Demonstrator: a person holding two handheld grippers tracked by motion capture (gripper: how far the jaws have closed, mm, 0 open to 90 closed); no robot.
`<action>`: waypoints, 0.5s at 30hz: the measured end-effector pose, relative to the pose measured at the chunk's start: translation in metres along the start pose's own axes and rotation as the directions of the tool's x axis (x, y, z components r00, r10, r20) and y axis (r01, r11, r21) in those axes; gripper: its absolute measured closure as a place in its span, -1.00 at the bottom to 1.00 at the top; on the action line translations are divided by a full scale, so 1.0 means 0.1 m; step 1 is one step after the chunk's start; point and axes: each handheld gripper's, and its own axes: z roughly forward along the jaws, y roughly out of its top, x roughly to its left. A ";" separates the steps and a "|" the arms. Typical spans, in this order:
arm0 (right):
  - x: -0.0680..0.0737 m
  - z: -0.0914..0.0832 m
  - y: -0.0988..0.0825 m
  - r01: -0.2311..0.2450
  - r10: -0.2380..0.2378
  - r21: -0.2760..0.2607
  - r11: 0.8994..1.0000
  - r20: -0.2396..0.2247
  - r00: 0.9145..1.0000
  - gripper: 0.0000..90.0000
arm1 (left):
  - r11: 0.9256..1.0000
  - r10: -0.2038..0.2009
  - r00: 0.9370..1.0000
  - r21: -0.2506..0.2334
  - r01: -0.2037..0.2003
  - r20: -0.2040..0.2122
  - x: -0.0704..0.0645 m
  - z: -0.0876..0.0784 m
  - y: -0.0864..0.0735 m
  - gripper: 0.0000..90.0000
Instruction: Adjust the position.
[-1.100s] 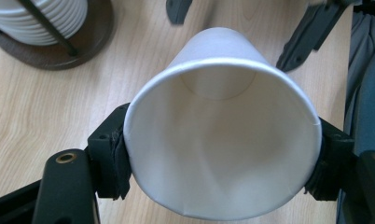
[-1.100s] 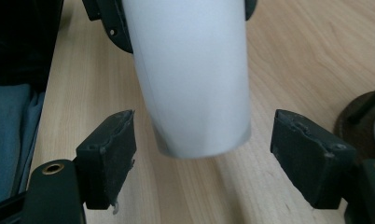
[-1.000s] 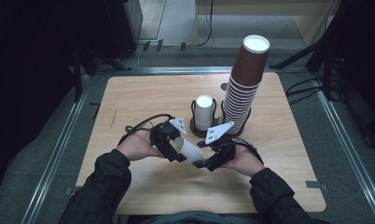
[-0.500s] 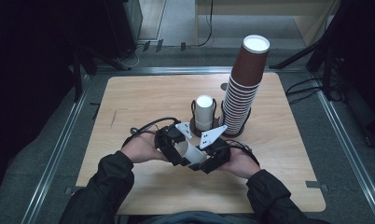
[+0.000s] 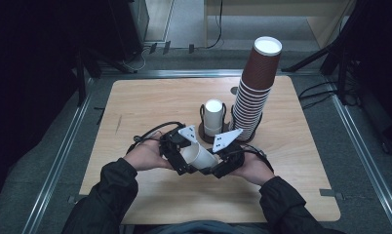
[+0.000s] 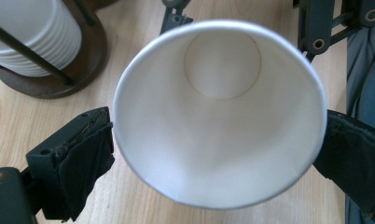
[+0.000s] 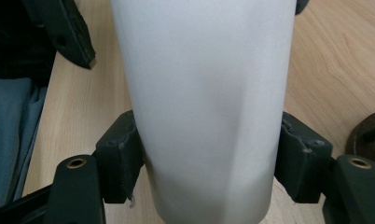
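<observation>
A white paper cup lies on its side above the table between my two grippers. My right gripper is shut on the cup's body, both pads pressed into its wall and a slight dent between them. My left gripper is at the cup's mouth. In the left gripper view I look straight into the cup. The left jaws have just been opening and stand wide on either side of the round rim without squeezing it.
Just beyond the hands, a short stack of white cups sits in a dark wire holder. A tall stack of brown cups rises to its right. The wooden table has bare room at left and front.
The hands have drawn slightly together around the white cup. The left gripper's jaws have spread, and the cup is now in the right gripper.
</observation>
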 end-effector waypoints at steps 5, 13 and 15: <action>-0.02 -0.04 -0.01 -0.008 0.008 -0.015 1.000 0.006 1.000 -0.29 | 0.996 -0.043 0.999 -0.082 0.043 0.002 0.04 -0.08 -0.09 -0.96; -0.03 -0.09 0.00 -0.020 0.020 -0.036 0.999 0.014 1.000 -0.29 | 0.980 -0.089 0.996 -0.175 0.091 0.018 0.06 -0.08 -0.22 -0.96; -0.03 -0.10 0.00 -0.027 0.028 -0.038 0.999 0.009 1.000 -0.29 | 0.975 -0.100 0.995 -0.199 0.103 0.023 0.06 -0.07 -0.22 -0.96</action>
